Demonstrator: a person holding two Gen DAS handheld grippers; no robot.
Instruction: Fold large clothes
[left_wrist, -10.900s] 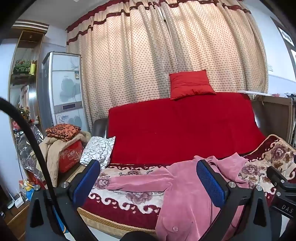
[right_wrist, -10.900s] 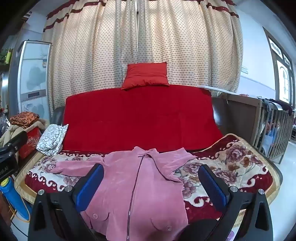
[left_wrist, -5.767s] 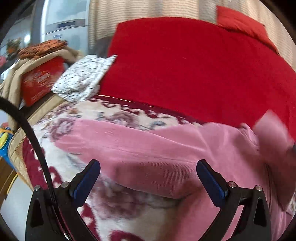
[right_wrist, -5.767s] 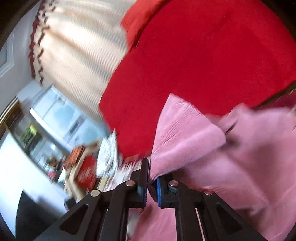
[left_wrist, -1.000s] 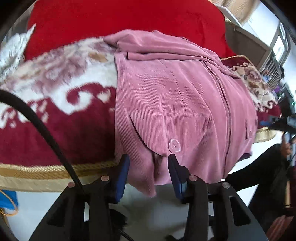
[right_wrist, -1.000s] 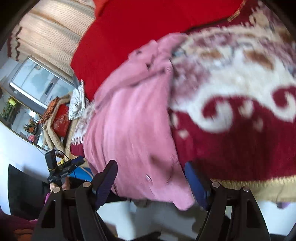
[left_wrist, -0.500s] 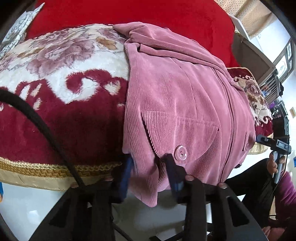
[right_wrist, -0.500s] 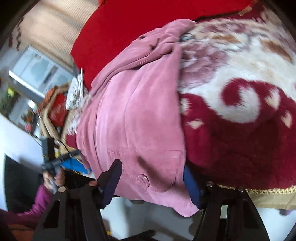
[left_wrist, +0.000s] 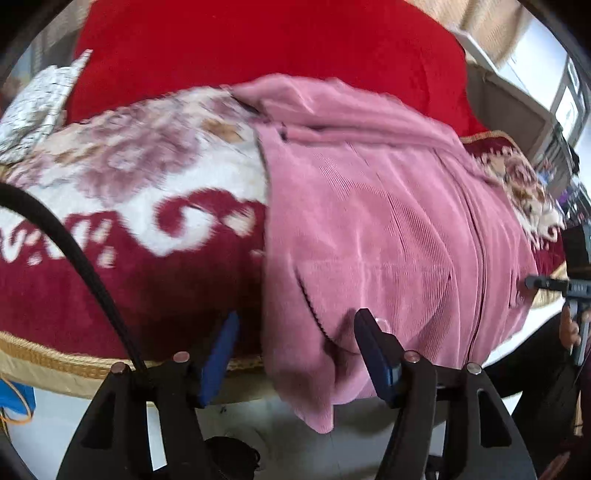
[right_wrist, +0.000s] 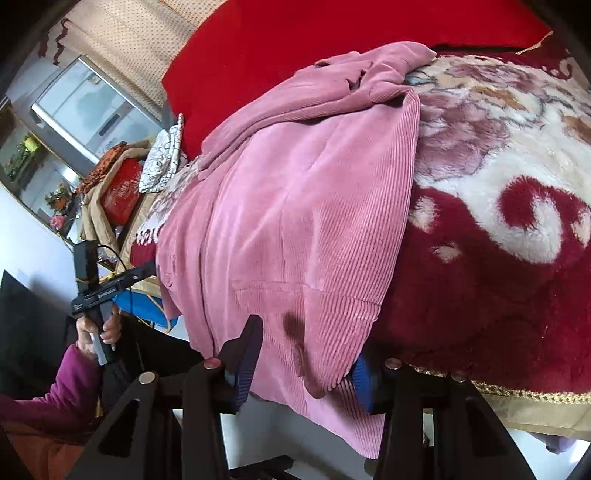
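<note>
Sleeves of the pink corduroy jacket (left_wrist: 369, 206) already turned in across the collar end, by the look of the bunched cloth near the back edge of the sofa bed (left_wrist: 110, 288); body narrowed to one long panel. Lengthwise fold not yet made: hem hanging over the front edge, pocket flaps and buttons dangling below the gold trim. Remaining, as a judgement: lift the hem at both corners, carry it up toward the collar, perhaps fold once more and smooth.

Jacket lying on the floral blanket (right_wrist: 517, 184), running from the red backrest (left_wrist: 258, 48) down to the front edge and over it, nearer the middle than either side edge.

Left tongs (left_wrist: 295, 354) at the hem's left corner, jaws just opened further and now standing moderately apart. Hem cloth between them, brushing the inner face of the right-hand pad near the pocket button; left-hand pad clear of the fabric, in front of the blanket's trim. No pinch.

Right tongs (right_wrist: 306, 362) at the hem's right corner, jaws just closed further, roughly half spread. Hem draped into the gap and hiding most of the blue pad on the right; dark pad on the left touching or nearly touching the cloth. Not evident from this view whether the pads are truly pressing yet.
</note>
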